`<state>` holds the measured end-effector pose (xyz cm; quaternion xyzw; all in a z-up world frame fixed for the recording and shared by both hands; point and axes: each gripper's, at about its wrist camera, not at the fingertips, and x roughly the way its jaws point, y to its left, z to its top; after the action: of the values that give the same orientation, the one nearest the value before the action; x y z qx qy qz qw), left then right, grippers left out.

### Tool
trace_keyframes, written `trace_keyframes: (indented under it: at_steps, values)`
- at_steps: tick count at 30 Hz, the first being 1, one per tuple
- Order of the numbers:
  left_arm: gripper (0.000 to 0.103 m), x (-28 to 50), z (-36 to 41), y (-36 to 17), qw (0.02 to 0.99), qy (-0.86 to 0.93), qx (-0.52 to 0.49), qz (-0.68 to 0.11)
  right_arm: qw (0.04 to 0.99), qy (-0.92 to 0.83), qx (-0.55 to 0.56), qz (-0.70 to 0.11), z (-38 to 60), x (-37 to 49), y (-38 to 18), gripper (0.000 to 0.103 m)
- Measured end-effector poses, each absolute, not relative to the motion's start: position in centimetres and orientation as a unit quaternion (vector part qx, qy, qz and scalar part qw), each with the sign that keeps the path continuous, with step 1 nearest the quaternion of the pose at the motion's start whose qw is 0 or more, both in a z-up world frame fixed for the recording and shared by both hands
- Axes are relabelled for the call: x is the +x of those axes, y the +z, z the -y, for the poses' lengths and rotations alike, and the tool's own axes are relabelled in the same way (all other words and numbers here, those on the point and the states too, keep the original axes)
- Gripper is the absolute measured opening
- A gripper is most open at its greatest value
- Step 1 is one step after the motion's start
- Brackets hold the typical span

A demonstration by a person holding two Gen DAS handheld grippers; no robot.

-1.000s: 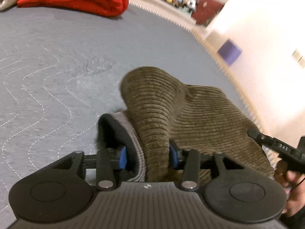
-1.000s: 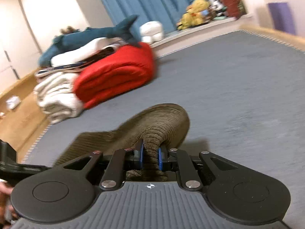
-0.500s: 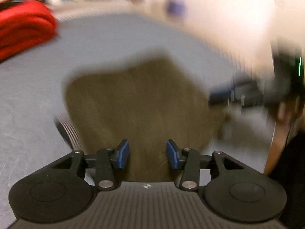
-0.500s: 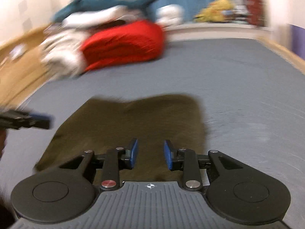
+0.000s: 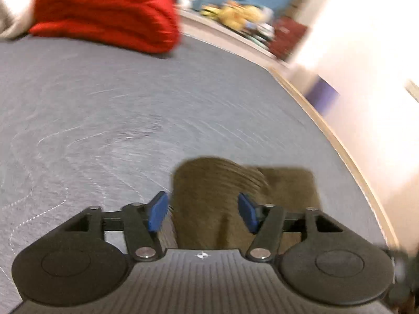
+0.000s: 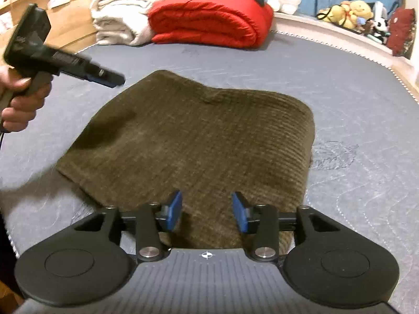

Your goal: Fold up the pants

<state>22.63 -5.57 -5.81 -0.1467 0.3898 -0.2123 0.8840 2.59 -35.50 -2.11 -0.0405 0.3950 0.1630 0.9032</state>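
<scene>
the pants (image 6: 193,141) lie folded flat on the bed (image 6: 340,110), with a red blanket (image 6: 209,23) at 12 o'clock beyond them. the right gripper (image 6: 207,210) has just been opening, its pads clear of the cloth beneath. the left gripper (image 5: 201,212) (also just opened wider) hangs agape at 10 o'clock of the pants, gripping nothing.

Right wrist view: pants (image 6: 199,141) flat on bed (image 6: 353,110), frame centre; rolled blanket (image 6: 209,21) behind them at top, stacked towels (image 6: 117,23) left of it, stuffed toys (image 6: 348,13) upper right.
</scene>
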Motion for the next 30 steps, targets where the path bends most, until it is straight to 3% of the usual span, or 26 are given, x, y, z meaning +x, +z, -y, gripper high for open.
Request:
trace_keyframes:
  at_steps: [4, 6, 10, 12, 14, 15, 19, 25, 28, 30]
  values:
    - [0.071, 25.1, 5.4, -8.0, 0.876, -0.199, -0.177, -0.402, 0.891, 0.151, -0.054, -0.424, 35.1, 3.0, -3.3, 0.062]
    - [0.082, 26.0, 5.7, -9.0, 0.865, -0.206, -0.187, -0.417, 0.889, 0.150, -0.059, -0.428, 34.9, 3.2, -3.9, 0.064]
    - [0.080, 27.1, 6.1, -10.0, 0.863, -0.201, -0.181, -0.427, 0.888, 0.151, -0.054, -0.431, 34.9, 3.5, -3.8, 0.066]
    - [0.038, 27.2, 6.3, -9.6, 0.859, -0.221, -0.183, -0.423, 0.888, 0.151, -0.055, -0.430, 34.7, 3.8, -3.7, 0.066]
    - [0.021, 26.7, 6.8, -8.0, 0.875, -0.230, -0.151, -0.398, 0.890, 0.152, -0.058, -0.425, 34.5, 3.7, -3.6, 0.066]
    - [0.020, 26.3, 6.8, -6.7, 0.882, -0.243, -0.147, -0.377, 0.893, 0.152, -0.058, -0.419, 34.3, 3.8, -3.5, 0.066]
    - [0.020, 24.9, 5.6, -3.0, 0.917, -0.235, -0.129, -0.295, 0.909, 0.157, -0.038, -0.384, 34.4, 3.6, -2.0, 0.065]
    - [0.028, 27.1, 3.8, -7.5, 0.905, -0.079, -0.110, -0.404, 0.898, 0.132, -0.056, -0.417, 33.9, 4.3, -3.1, 0.065]
    - [0.048, 25.2, 4.2, -4.0, 0.929, -0.097, -0.063, -0.351, 0.891, 0.118, -0.060, -0.435, 33.9, 4.4, -3.6, 0.065]
    - [0.051, 23.6, 4.7, -2.0, 0.940, -0.119, -0.037, -0.317, 0.890, 0.113, -0.054, -0.438, 33.9, 4.4, -3.3, 0.065]
